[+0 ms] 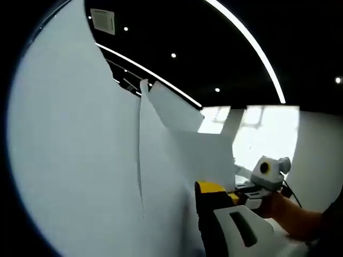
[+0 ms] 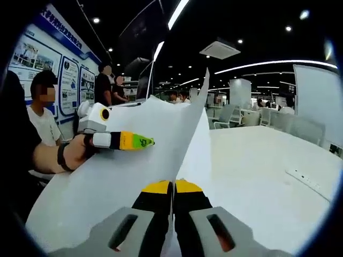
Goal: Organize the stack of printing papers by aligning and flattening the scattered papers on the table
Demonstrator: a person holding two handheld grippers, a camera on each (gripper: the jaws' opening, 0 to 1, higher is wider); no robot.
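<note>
A stack of white printing papers [image 2: 107, 182] is lifted off the white table [image 2: 257, 176] and stands nearly upright, with a sheet corner [image 2: 205, 80] poking up. My right gripper [image 2: 172, 187] is shut on the stack's near edge, yellow tips pressed together. My left gripper [image 2: 147, 142], held by a hand, is clamped on the stack's left side. In the left gripper view the papers [image 1: 80, 150] cover the left half. One yellow-tipped jaw of my left gripper [image 1: 202, 188] presses against them and the other jaw is hidden behind the sheets. The right gripper [image 1: 242, 191] shows further along the stack.
A white power strip [image 2: 305, 182] lies on the table at the right. Several people [image 2: 43, 115] are at the left by a wall of posters [image 2: 69, 80]. Office chairs [image 2: 252, 115] stand beyond the table's far edge.
</note>
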